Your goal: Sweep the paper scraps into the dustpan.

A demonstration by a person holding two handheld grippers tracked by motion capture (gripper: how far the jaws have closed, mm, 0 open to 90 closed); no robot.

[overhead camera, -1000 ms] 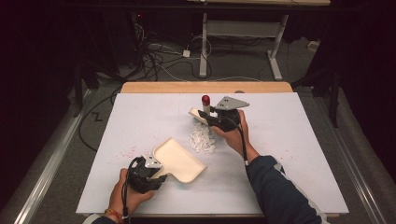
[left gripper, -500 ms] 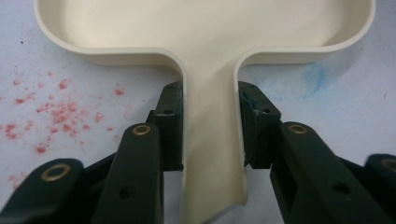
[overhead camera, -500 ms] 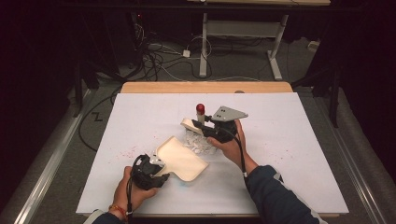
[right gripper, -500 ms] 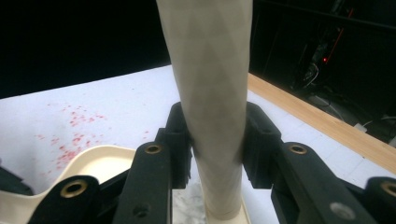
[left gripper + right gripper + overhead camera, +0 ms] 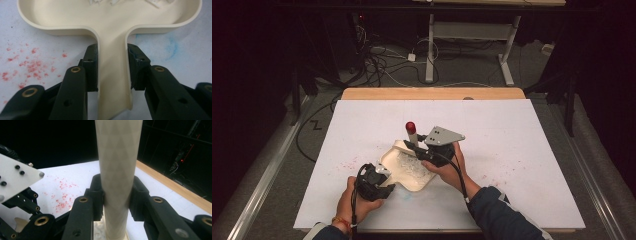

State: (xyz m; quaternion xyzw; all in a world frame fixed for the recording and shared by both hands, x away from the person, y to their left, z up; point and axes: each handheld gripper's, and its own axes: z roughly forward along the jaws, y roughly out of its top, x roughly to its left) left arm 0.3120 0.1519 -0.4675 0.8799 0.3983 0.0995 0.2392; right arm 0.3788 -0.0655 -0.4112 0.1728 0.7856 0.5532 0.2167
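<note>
White table sheet (image 5: 512, 150) lit bright from overhead, surrounding room near black, high view soft and grainy, close gripper views sharp mid-frame, blurring toward the bottom edges.

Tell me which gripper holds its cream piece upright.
The right gripper: its fingers clamp the red-tipped brush handle standing upright over the dustpan. The left gripper grips the dustpan's flat-lying handle.

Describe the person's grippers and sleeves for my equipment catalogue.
Both grippers, left and right, are black, with two jaws bearing brass-ringed holes and a trailing black cable. The right carries a grey three-cornered plate. A dark blue sleeve covers the right forearm; a red-and-yellow wristband circles the left wrist.
</note>
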